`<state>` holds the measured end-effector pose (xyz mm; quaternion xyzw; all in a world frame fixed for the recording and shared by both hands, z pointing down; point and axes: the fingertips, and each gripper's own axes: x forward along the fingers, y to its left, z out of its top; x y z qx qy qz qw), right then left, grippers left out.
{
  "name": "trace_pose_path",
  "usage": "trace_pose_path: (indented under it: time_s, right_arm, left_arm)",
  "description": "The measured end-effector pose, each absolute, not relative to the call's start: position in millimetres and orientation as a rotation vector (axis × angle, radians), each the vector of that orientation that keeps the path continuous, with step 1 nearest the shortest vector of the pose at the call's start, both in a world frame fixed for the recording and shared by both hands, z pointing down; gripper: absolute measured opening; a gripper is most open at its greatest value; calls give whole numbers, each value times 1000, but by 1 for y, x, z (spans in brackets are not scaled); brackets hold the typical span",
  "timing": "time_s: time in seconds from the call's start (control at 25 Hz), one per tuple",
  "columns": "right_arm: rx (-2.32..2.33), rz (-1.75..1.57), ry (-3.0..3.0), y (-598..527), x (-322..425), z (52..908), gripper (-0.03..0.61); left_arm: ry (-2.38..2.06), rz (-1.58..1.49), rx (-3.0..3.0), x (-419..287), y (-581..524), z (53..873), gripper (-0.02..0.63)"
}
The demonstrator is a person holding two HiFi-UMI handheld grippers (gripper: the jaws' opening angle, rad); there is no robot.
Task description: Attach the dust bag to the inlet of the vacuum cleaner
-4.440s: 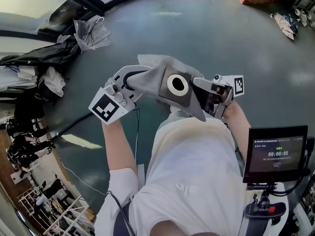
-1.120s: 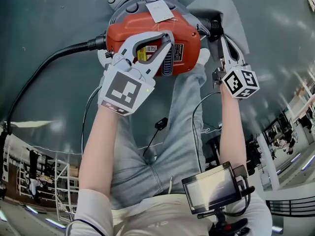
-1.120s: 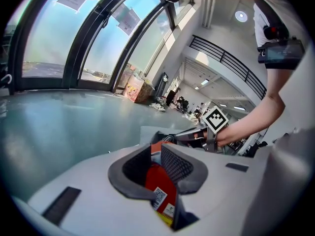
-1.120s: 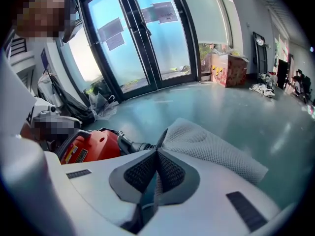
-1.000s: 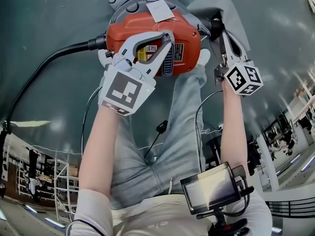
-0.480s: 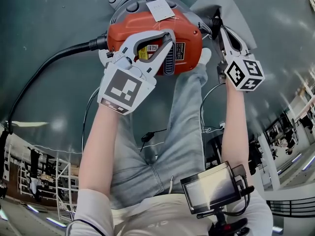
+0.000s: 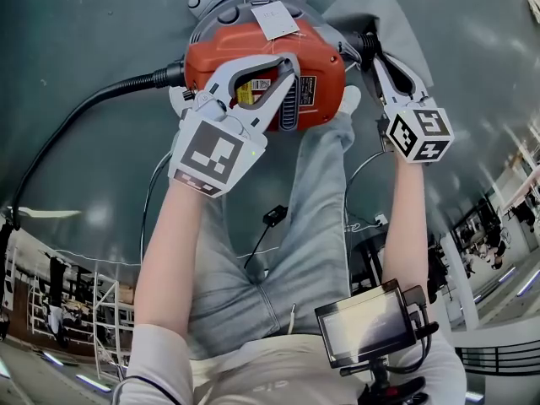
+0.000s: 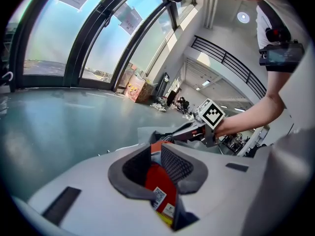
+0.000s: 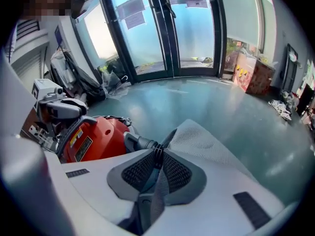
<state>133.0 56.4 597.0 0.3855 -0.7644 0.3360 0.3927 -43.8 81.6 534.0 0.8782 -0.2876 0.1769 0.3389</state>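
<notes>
A red vacuum cleaner (image 7: 253, 57) sits on the grey floor (image 7: 101, 24) in front of the person's legs. Its hose (image 7: 84, 108) trails off towards the left edge of the head view.

The left claw (image 8: 157, 170) is clamped on the top of the red body, which fills the gap between its pads, and appears to be holding the machine steady.

On the person's right side of the body, the black inlet (image 9: 140, 142) juts out like a short spout. Its long axis runs from the red shell straight towards the tips of the right claw (image 9: 157, 156).

The dust bag (image 9: 206, 141), of grey cloth, meets the spout at those tips and spreads away from the machine across the floor on the far right. A strip of its cloth runs down between the right claw's pads.

The jaws have just been easing apart but stand nearly together, and the pads look to be pinching the cloth. A black ribbed collar sits right at the tips.

The right claw is the nearer hand, touching the joint itself, while the left is well apart from it on top of the machine.

By the look of it the neck is on or almost on the spout, though how firmly it is seated cannot be told. Any further push would need to follow the spout's axis, in towards the red body.
</notes>
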Motion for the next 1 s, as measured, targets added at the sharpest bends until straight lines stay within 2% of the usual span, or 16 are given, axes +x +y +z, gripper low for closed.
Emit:
trace_pose_path:
  time_s: [0.36,0.52,0.56,0.72,0.92,1.0]
  right_arm:
    - [1057,826,-1940,40,157,577,41]
    - [1133,1045,-1891,34,176,588,46]
    - [1121,1073,-1892,34,175,588,67]
    - [1027,1112,-1845,43,163,608,67]
    - [1083,1067,-1811,37,159,618,31]
    - [1007,939,-1820,45,144,612,28]
  left_arm:
    - [-764,461,2283,-44,80,535,51]
    - [-766,466,2277,-47,81,532,50]
    - [-765,465,2277,-47,81,531,49]
    - [-766,466,2286,-46,81,531,49]
    - [-759,457,2282,-46,80,531,49]
    - [-744,458,2287,-46,80,531,49]
